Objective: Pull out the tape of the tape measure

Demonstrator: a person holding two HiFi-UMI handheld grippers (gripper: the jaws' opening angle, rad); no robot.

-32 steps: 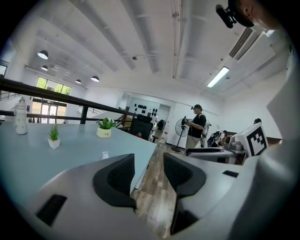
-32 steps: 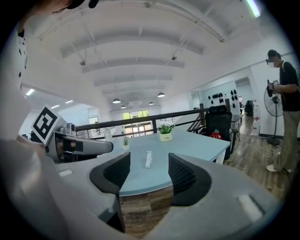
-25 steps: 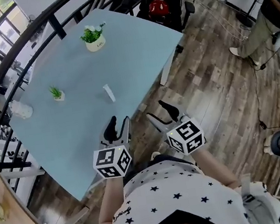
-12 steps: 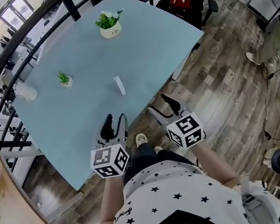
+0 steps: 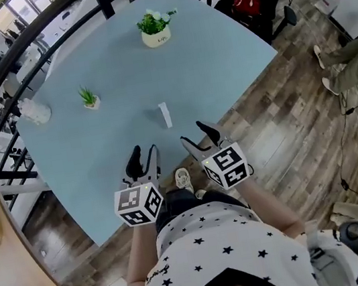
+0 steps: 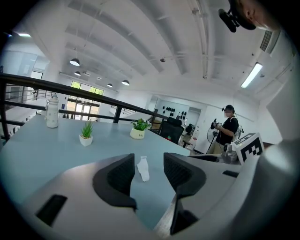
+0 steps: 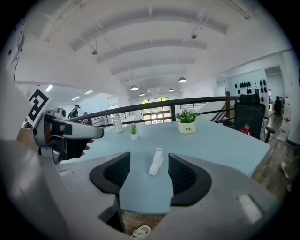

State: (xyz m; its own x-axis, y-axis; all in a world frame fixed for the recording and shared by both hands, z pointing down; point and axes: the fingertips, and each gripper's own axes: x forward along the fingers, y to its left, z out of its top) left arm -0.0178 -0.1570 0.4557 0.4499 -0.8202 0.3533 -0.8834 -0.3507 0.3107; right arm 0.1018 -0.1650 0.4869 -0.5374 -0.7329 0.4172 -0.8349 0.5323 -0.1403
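Two tongs: left tongs (image 5: 145, 157) and right tongs (image 5: 195, 136) are held side by side at the lower centre of the head view, over the near edge of the surface.
Left tongs state: jaws stand apart with nothing between them; through the gap, the left gripper view shows the tape measure farther off.
Right tongs state: jaws spread wide and gripping nothing; the right gripper view frames the tape measure between them, out of reach.
Tape measure: small white elongated tape measure (image 5: 165, 115) lies flat at the centre of the head view, beyond both sets of tips and touching neither.
Surface: pale blue tabletop (image 5: 207, 66), filling the upper middle of the frame.
Plants: leafy green plant in a white pot (image 5: 156, 28) at top centre; small green plant in a white pot (image 5: 90, 97) to the upper left.
Bottle: white bottle (image 5: 33, 112) near the left edge.
Railing: black metal railing (image 5: 101, 1) curves past the far side.
Floor: wooden plank floor (image 5: 285, 128) on the right.
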